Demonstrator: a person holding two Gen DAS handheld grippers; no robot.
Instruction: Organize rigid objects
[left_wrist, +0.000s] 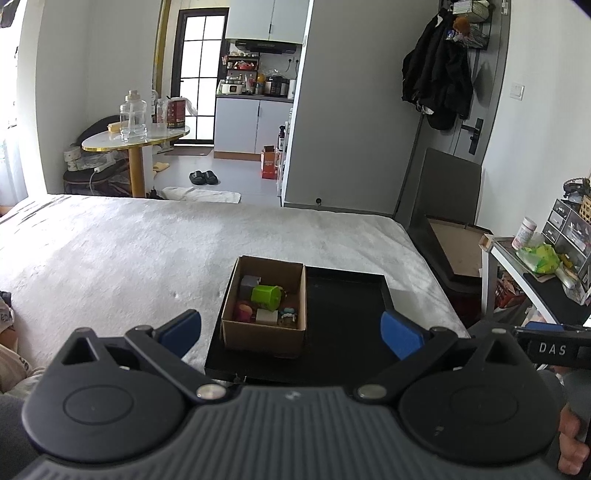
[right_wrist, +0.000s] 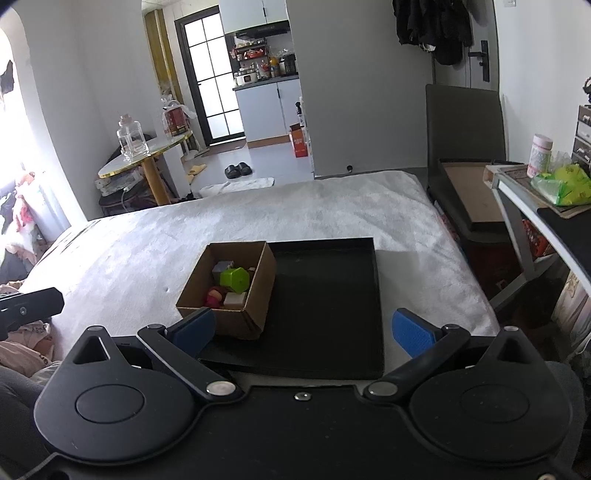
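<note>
A brown cardboard box (left_wrist: 263, 338) stands on the left part of a black tray (left_wrist: 343, 317) on the bed. It holds several small toys: a green cup-like piece (left_wrist: 266, 296), a grey block (left_wrist: 249, 283), a white block (left_wrist: 266, 316) and a pink piece (left_wrist: 242, 313). My left gripper (left_wrist: 291, 328) is open and empty, held short of the box. My right gripper (right_wrist: 303, 326) is open and empty too, over the near edge of the tray (right_wrist: 332, 295), its left finger near the corner of the box (right_wrist: 236, 321). The green piece (right_wrist: 234, 277) shows inside.
The tray lies on a white fuzzy bedspread (left_wrist: 129, 251). A desk with a green bag (right_wrist: 561, 184) and a jar stands on the right, with a dark chair (right_wrist: 465, 122) beyond it. A round table (left_wrist: 133, 142) with bottles stands far left.
</note>
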